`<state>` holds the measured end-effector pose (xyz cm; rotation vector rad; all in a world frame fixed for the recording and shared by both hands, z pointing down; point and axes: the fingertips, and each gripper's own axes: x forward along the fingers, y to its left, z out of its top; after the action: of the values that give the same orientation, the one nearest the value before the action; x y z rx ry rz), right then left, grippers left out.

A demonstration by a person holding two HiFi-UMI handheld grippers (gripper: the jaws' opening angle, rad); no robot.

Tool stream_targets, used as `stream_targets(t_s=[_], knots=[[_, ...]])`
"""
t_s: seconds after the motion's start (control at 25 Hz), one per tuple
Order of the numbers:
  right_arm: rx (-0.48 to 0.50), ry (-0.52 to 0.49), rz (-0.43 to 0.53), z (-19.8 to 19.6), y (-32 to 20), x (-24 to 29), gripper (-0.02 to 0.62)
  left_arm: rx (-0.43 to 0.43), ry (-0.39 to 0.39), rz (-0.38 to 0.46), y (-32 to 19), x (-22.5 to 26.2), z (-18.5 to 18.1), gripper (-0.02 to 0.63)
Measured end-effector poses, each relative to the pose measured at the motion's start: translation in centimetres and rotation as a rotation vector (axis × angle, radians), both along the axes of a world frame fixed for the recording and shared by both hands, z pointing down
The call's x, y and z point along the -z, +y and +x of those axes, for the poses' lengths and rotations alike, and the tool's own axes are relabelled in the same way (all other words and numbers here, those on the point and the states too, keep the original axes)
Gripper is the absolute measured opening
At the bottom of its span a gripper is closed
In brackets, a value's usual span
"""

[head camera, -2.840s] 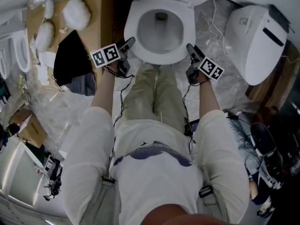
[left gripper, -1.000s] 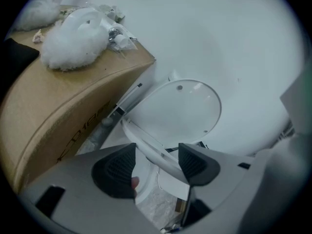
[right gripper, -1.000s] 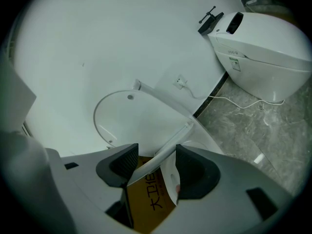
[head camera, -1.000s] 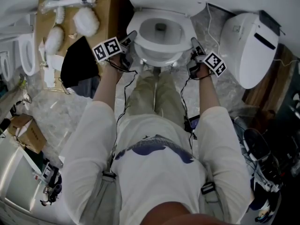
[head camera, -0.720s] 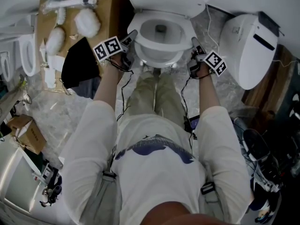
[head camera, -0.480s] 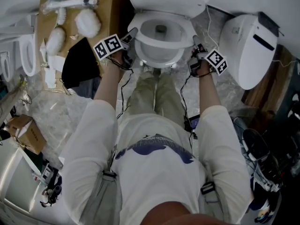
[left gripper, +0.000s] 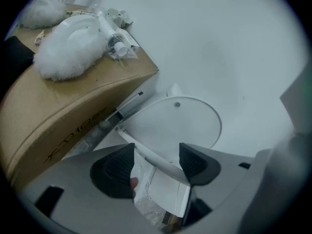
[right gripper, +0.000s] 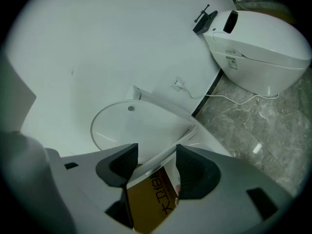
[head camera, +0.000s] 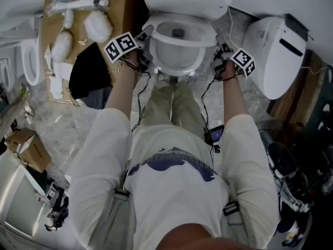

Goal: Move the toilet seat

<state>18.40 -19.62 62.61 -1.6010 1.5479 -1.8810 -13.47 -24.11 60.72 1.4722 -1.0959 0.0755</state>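
left gripper (left gripper: 156,161) fingers are opening, right gripper (right gripper: 157,161) fingers stand apart; seat (right gripper: 183,134) lies loose between both, so it may slip down.

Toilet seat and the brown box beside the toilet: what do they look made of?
Toilet seat: probably hard moulded plastic, glossy white; the thin edge is smooth with soft highlights, though a coated material is possible. Cardboard box: matte brown cardboard, judging by its dull surface, folded edge and dark printing.
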Motion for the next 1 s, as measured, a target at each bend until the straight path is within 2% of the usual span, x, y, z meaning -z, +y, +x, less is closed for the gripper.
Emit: stream_targets(t_s=[0.68,1.0], knots=[[-0.046,-0.059,-0.116,1.1,-4.4,1.1,0.255,0.039,-0.012,-0.095,-4.8,1.2,0.5,0.284],[-0.124,-0.088,-0.121,1.8,-7.0,1.6,0.262,0.102,0.015,-0.101,-7.6,1.7,0.7,0.296]])
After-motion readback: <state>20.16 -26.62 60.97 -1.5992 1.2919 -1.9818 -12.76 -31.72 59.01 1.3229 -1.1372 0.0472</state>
